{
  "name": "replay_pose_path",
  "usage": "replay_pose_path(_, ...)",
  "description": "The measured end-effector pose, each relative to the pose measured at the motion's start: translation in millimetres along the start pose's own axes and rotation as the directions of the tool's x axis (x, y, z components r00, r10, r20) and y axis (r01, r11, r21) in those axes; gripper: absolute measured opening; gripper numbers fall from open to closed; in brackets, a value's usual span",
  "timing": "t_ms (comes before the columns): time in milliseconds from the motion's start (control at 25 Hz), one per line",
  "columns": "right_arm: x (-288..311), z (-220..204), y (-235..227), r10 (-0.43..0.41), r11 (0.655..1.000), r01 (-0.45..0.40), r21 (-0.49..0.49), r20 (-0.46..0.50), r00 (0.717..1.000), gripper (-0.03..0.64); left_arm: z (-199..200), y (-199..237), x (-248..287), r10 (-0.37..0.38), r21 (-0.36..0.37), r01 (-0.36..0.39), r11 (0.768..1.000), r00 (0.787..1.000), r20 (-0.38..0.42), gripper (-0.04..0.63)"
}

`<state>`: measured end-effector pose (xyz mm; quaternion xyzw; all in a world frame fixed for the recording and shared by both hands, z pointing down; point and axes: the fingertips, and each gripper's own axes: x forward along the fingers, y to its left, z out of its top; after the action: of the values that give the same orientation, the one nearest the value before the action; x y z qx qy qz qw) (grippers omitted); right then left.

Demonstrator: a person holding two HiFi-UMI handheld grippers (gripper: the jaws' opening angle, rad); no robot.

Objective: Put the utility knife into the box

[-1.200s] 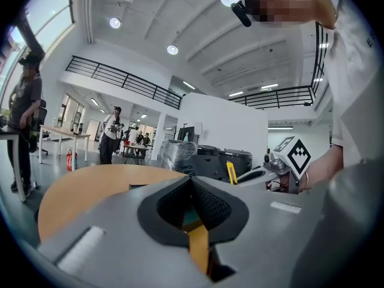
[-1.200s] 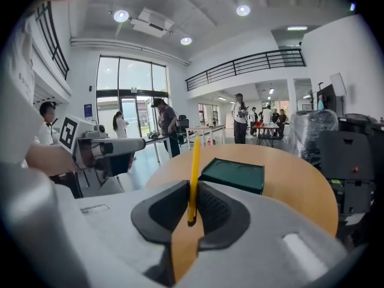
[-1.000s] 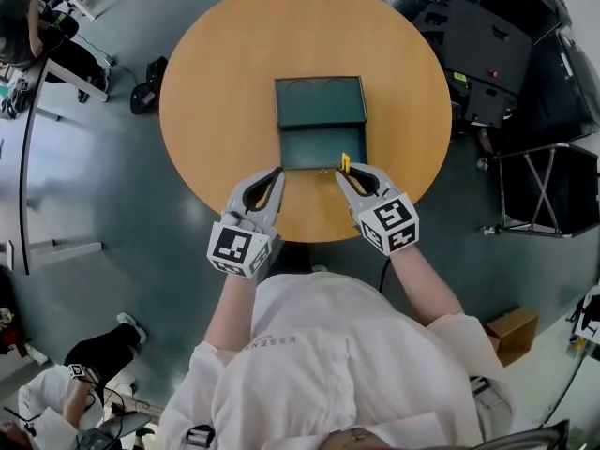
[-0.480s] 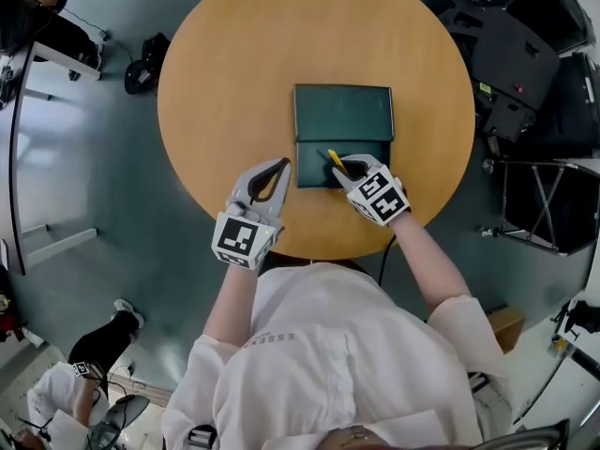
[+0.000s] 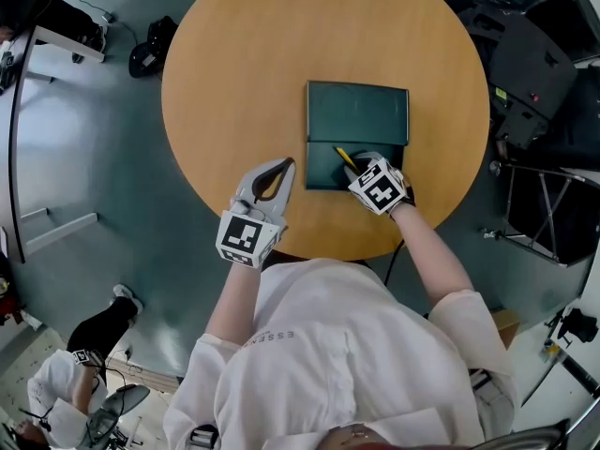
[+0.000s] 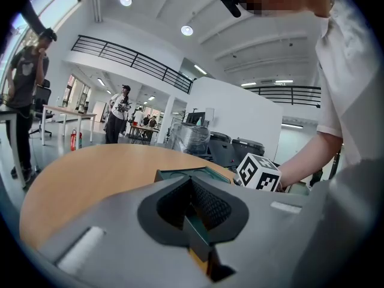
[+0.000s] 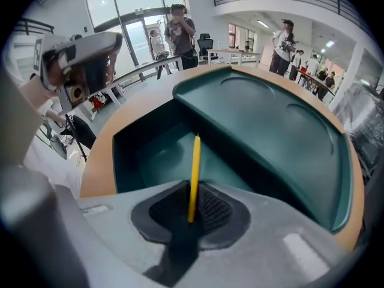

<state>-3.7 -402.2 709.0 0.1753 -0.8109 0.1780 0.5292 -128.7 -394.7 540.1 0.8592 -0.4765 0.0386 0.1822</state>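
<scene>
A dark green box lies open on the round wooden table (image 5: 244, 73), its lid (image 5: 357, 112) folded to the far side and its tray (image 5: 323, 165) nearer me. My right gripper (image 5: 359, 165) is shut on the yellow utility knife (image 5: 344, 156) and holds it over the tray's right part. In the right gripper view the knife (image 7: 193, 173) sticks out from between the jaws above the tray's floor (image 7: 156, 155), beside the lid (image 7: 270, 125). My left gripper (image 5: 284, 165) hovers left of the box with its fingertips together and nothing in them. In the left gripper view, the left gripper (image 6: 193, 224) points at the box (image 6: 186, 174).
The table's near edge (image 5: 319, 251) lies just under both grippers. Black cases (image 5: 530, 54) and a folding stand (image 5: 548, 204) stand on the floor at the right. People are at desks at the far left (image 5: 28, 7) and lower left (image 5: 66, 382).
My right gripper has carried the knife forward from the box's near edge to over the tray. The left gripper has stayed beside the box.
</scene>
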Motion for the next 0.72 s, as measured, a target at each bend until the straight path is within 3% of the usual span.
replay_pose_path(240,-4.4,0.1,-3.6,0.018,1.000,-0.018,-0.008,0.026,0.999,0.085,0.8,-7.4,-2.7,0.016,0.001,-0.016,1.000,1.000,0.001,0.005)
replay_pose_path(360,-25.3,15.1,-3.6,-0.007,1.000,0.006,0.007,0.124,0.992,0.086,6.8,-13.5,-8.5,0.024,0.016,-0.025,1.000,1.000,0.015,0.004)
replay_pose_path(480,-60.6,30.0,-1.7,-0.057,0.998,0.048,0.040,0.272,0.960,0.084,13.9,-24.9,-15.5,0.030,0.031,-0.031,0.999,0.999,0.034,0.005)
replay_pose_path(560,-94.6,39.7,0.9,-0.116,0.993,0.092,0.078,0.402,0.908,0.081,20.7,-37.3,-20.9,0.027,0.047,-0.030,0.998,0.998,0.051,0.005)
replay_pose_path(720,-174.8,50.2,5.9,-0.276,0.961,0.210,0.178,0.632,0.724,0.017,41.6,-67.8,-31.7,0.000,0.119,-0.011,0.993,0.996,0.090,0.004)
